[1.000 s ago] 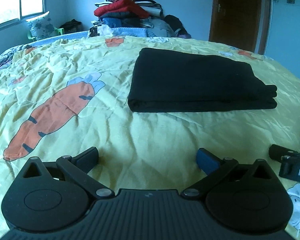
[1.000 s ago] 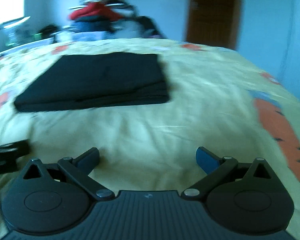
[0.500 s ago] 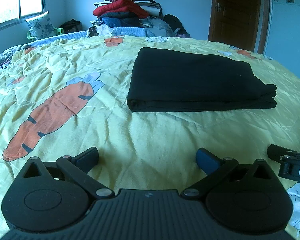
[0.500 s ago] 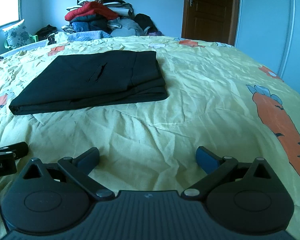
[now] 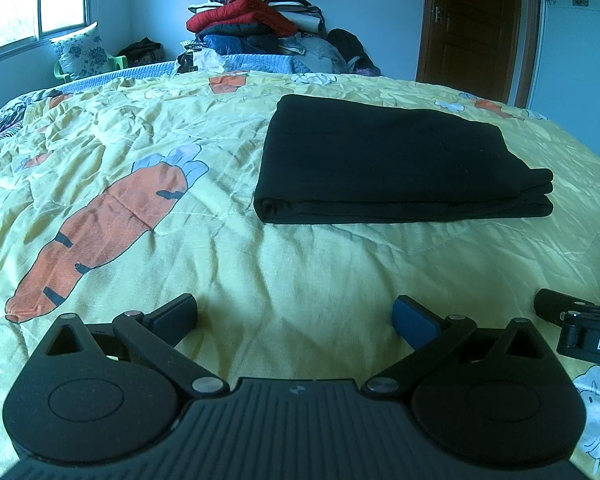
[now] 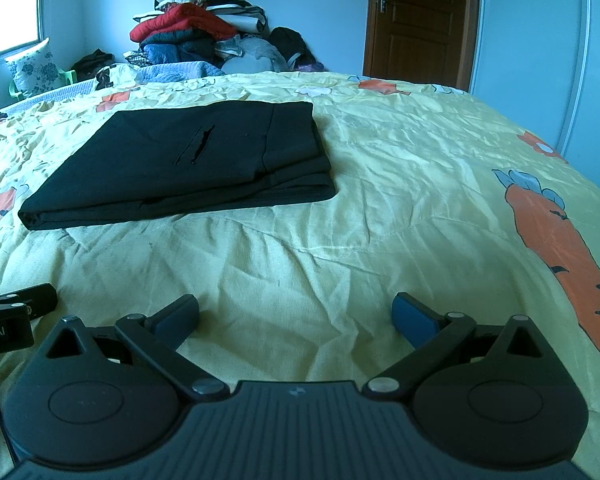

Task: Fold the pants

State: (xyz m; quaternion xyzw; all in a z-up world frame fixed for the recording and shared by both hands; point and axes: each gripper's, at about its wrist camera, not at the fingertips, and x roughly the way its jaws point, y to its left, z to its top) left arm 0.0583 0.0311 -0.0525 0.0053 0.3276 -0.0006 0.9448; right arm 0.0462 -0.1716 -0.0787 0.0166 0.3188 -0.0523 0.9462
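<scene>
Cool bluish daylight from the window (image 5: 36,4) at left, blown-out glare there, both views sharp, fisheye bending at edges, dark vignetted corners

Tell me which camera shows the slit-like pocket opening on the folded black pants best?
The right wrist view: the folded black pants lie with their top face towards it, and the pocket opening shows as a dark diagonal slit. The left wrist view sees the same pants as a plain dark slab; no slit shows.

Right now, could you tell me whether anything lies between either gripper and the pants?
Nothing visible does. Only bare quilt lies between the open left gripper and the folded pants, and likewise ahead of the open right gripper.
</scene>
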